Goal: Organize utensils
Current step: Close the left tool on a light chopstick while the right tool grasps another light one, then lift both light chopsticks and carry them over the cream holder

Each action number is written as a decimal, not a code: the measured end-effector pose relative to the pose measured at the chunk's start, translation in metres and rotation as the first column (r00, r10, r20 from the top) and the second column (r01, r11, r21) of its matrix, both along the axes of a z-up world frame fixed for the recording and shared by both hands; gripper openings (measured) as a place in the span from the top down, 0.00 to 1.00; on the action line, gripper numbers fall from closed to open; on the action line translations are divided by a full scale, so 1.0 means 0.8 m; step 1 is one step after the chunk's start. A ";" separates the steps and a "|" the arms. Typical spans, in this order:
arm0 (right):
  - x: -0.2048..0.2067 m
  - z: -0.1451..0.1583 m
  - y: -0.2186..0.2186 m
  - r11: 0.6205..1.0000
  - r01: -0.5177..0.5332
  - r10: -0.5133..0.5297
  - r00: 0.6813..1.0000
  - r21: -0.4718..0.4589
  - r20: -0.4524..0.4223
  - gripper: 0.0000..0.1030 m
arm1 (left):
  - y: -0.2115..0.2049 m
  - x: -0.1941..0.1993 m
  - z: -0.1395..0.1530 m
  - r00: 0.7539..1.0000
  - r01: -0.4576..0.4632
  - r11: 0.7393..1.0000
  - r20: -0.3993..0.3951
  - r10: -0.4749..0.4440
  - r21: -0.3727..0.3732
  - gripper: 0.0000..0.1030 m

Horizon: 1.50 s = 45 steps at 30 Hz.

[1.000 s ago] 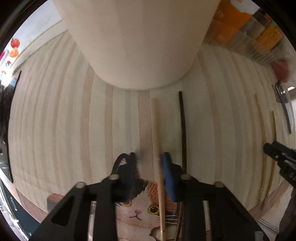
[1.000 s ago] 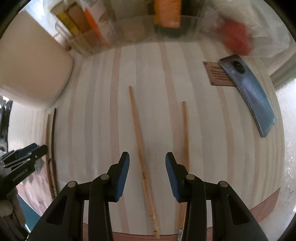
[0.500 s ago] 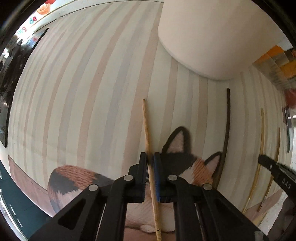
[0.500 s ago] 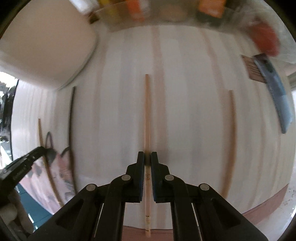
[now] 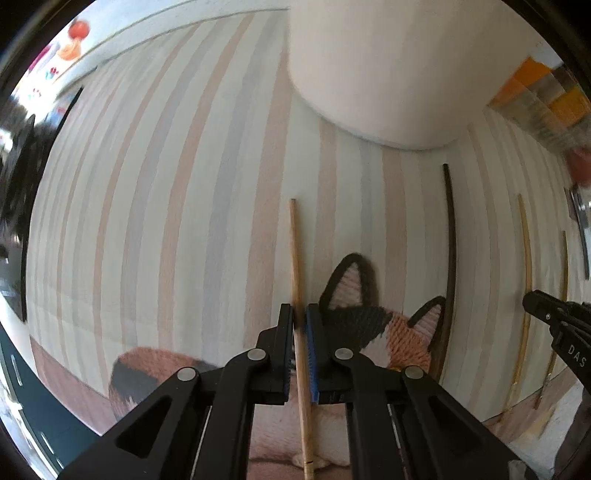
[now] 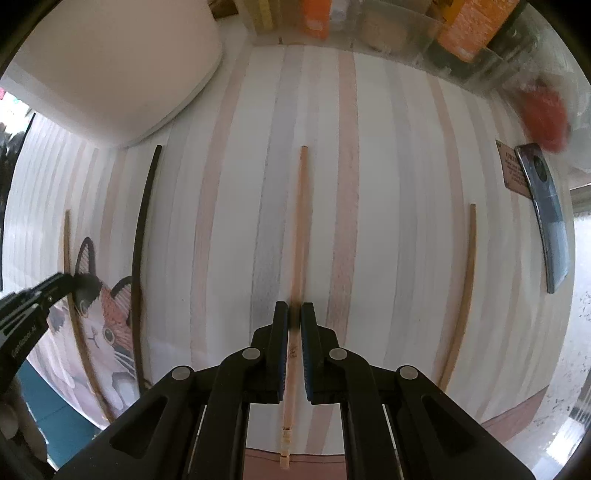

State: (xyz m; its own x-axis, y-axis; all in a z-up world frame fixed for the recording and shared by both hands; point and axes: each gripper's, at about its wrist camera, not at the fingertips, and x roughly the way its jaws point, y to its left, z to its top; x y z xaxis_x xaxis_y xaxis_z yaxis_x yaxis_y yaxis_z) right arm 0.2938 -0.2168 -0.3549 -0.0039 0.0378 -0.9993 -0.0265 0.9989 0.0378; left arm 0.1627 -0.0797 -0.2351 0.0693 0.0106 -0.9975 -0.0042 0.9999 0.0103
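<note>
Left wrist view: the left tongs (image 5: 300, 314) are clamped on a light wooden chopstick (image 5: 295, 258) lying on the striped mat (image 5: 166, 221) over the counter. A large white container (image 5: 388, 74) stands just beyond its tip; its inside is out of sight. A dark chopstick (image 5: 451, 236) lies to the right.

Right wrist view: the right tongs (image 6: 294, 314) are clamped on a second pale chopstick (image 6: 301, 221). 1 more wooden chopstick (image 6: 466, 280) lies apart to the right, near a phone (image 6: 550, 221). A clear bin (image 6: 424, 33) at the back holds orange packets (image 6: 469, 26).
</note>
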 end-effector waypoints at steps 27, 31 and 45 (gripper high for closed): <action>0.022 0.007 0.010 0.999 -0.015 0.012 0.997 -0.045 -0.076 0.92 | -0.014 0.011 -0.006 0.997 0.076 0.997 -0.005 -0.076 0.008 0.96; 0.022 0.011 0.013 0.998 -0.019 0.016 0.999 -0.060 -0.049 0.93 | -0.016 0.013 -0.007 0.997 0.080 0.997 -0.003 -0.080 0.009 0.96; -0.003 0.077 -0.009 0.990 0.069 -0.089 0.983 0.121 0.163 0.94 | 0.021 -0.011 0.081 0.993 0.026 0.995 0.114 -0.016 -0.092 0.96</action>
